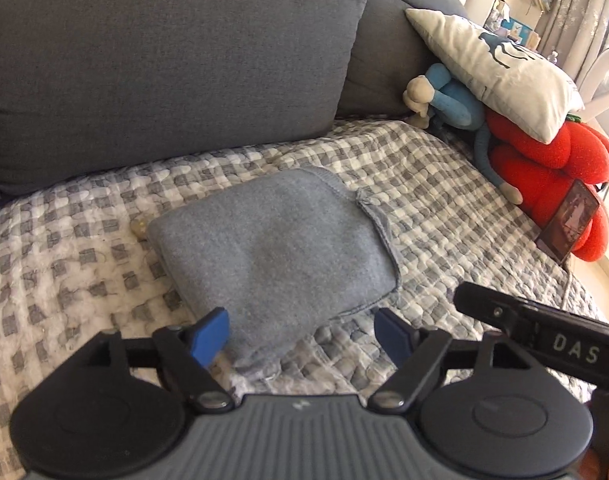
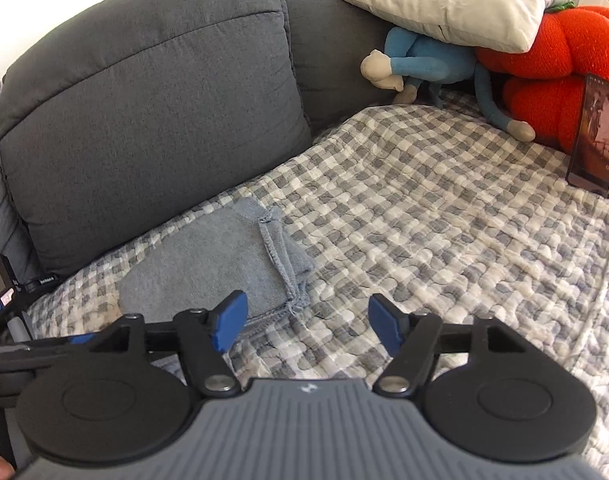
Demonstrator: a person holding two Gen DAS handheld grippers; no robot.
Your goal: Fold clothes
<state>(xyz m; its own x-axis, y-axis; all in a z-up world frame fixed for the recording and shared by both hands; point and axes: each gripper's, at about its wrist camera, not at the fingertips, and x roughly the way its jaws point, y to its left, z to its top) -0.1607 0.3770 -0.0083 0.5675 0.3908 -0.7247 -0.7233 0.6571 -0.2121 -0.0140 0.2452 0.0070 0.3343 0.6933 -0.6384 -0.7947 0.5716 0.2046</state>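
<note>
Left wrist: L gripper [image 1: 302,334] open above folded grey cloth [image 1: 272,248]; R gripper [image 2: 306,324] open.

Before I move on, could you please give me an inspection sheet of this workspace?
Surface: checked quilt over the sofa seat, rumpled.
Job's things: grey garment, folded into a flat rectangle on the quilt.
Clutter: blue plush monkey, red plush, white pillow on top of them, phone propped against the red plush.
Grippers: left gripper and right gripper both have jaws open, holding nothing.
Cables: nothing seen.
Surroundings: grey sofa cushion behind; curtains at far right.
</note>
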